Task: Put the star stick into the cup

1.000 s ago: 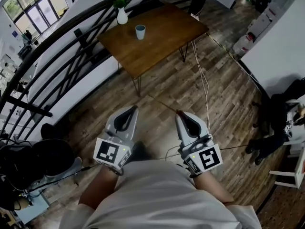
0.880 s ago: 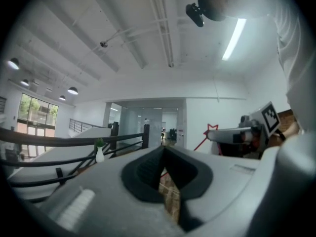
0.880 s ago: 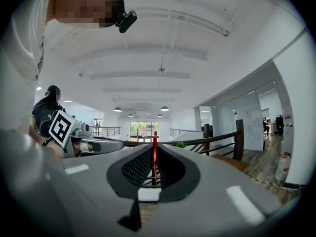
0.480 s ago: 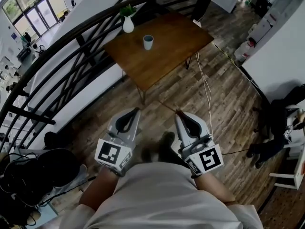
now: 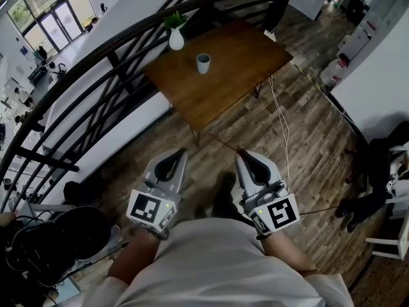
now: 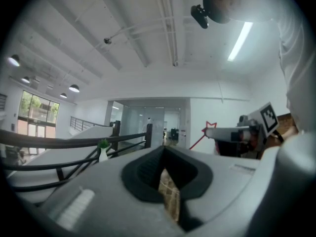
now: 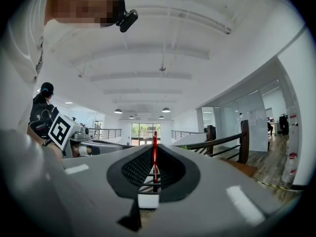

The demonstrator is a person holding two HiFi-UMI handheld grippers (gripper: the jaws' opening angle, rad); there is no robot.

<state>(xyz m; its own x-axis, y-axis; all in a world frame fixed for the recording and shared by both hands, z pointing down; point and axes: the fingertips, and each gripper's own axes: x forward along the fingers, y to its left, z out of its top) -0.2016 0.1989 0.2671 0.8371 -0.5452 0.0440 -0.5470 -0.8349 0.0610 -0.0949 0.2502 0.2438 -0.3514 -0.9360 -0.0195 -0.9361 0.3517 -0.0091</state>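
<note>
The pale blue cup (image 5: 203, 63) stands on the wooden table (image 5: 243, 50), far ahead of both grippers. My right gripper (image 5: 241, 153) is shut on the thin red star stick (image 5: 220, 142), which juts forward and left from its tips. In the right gripper view the stick (image 7: 154, 154) runs upright between the closed jaws of the right gripper (image 7: 154, 149). The left gripper view shows the stick's red star (image 6: 211, 128) to the right. My left gripper (image 5: 178, 152) is held beside the right one at waist height, its jaws together and empty (image 6: 164, 149).
A white vase with a green plant (image 5: 176, 39) stands at the table's far corner. A dark curved railing (image 5: 115, 56) runs along the left. White cables (image 5: 281, 126) trail over the plank floor right of the table. Dark bags (image 5: 57, 235) lie at lower left.
The table, cup and vase have drawn nearer and shifted right and down in the head view. Both grippers keep the same pose and grip.
</note>
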